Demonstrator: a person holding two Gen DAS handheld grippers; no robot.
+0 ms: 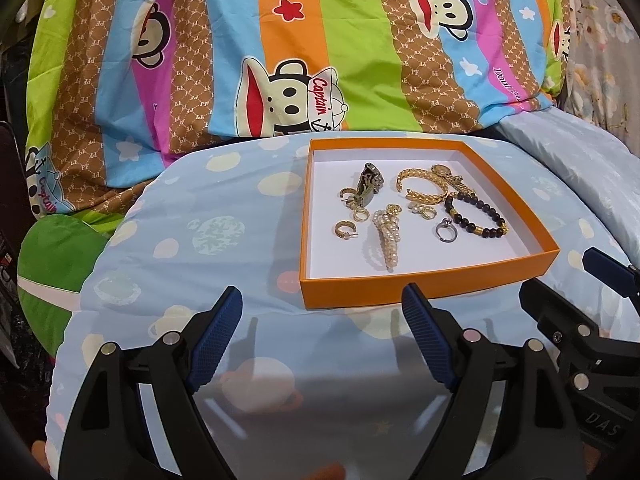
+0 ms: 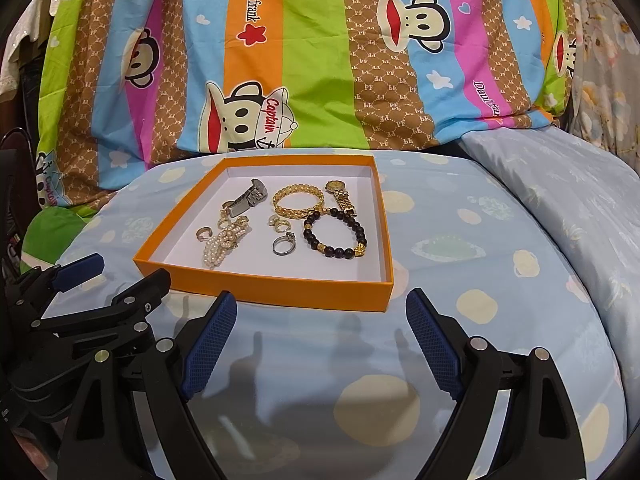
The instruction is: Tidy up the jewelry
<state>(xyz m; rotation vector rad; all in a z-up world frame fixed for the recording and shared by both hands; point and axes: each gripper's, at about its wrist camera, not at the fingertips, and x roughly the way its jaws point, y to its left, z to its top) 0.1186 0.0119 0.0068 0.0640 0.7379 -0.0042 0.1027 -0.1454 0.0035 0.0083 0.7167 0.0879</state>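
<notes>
An orange tray (image 1: 420, 292) (image 2: 280, 290) with a white floor holds the jewelry: a silver watch (image 1: 370, 186) (image 2: 250, 198), a gold chain bracelet (image 1: 422, 188) (image 2: 298, 202), a gold watch (image 1: 450, 176) (image 2: 340, 196), a dark bead bracelet (image 1: 476, 216) (image 2: 334, 236), a pearl bracelet (image 1: 384, 240) (image 2: 220, 244), a silver ring (image 1: 446, 232) (image 2: 284, 244) and small gold earrings (image 1: 344, 230) (image 2: 202, 234). My left gripper (image 1: 322, 340) is open and empty, just short of the tray's near wall. My right gripper (image 2: 320, 344) is open and empty too.
The tray sits on a light blue dotted sheet (image 1: 200, 240) (image 2: 480, 280). A striped cartoon quilt (image 1: 280, 40) (image 2: 320, 60) rises behind it. The right gripper shows at the right edge of the left wrist view (image 1: 600, 320); the left gripper shows at the left of the right wrist view (image 2: 80, 300).
</notes>
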